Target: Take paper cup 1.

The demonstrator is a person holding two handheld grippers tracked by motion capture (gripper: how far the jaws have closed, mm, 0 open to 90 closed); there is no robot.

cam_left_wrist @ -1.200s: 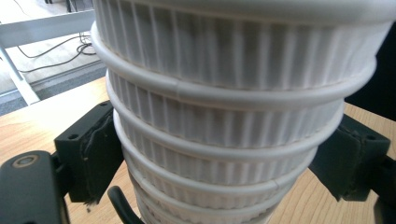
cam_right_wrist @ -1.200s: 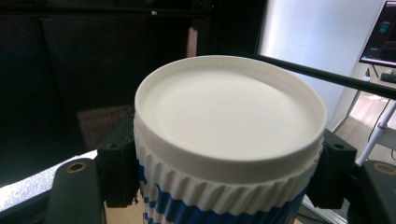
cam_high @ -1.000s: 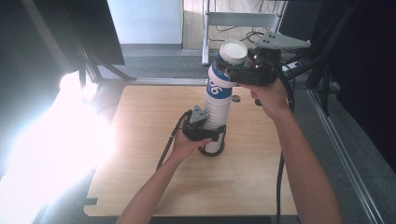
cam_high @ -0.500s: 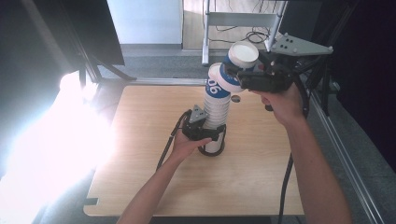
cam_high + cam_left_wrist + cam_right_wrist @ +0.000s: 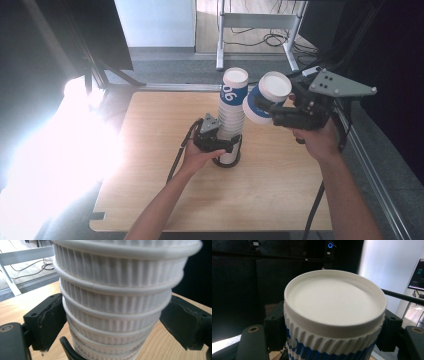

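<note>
- The stack [image 5: 231,122] of ribbed paper cups stands upright near the middle of the worktop [image 5: 150,190], a little toward the far edge.
- The top cup of the stack is white and blue with white digits; the lower cups show white ribbed sides with rolled rims.
- The left gripper [image 5: 216,142] is at the low part of the stack, and its 2 black jaws stand one on each side of the cups.
- In the left gripper view the stack [image 5: 117,305] sits between the jaws. The jaws have just been opening. The left pad is at the rims; a small gap shows beside the right pad, so the jaws look loose on the cups and not pressing.
- The right gripper [image 5: 280,111] holds 1 cup [image 5: 265,100] in the air, just beside the top of the stack and to its right, apart from it.
- This cup is tilted, with its flat white end toward the high camera and its blue and white side toward the stack.
- In the right gripper view the cup [image 5: 334,315] is clamped between the 2 jaws, which press on its ribbed sides below the white rim.
- The right hand [image 5: 315,142] carries this gripper above the right part of the worktop, and a grey plate [image 5: 340,86] sits on top of it.
- A black cable [image 5: 177,155] goes from the left gripper along the worktop toward the person.
</note>
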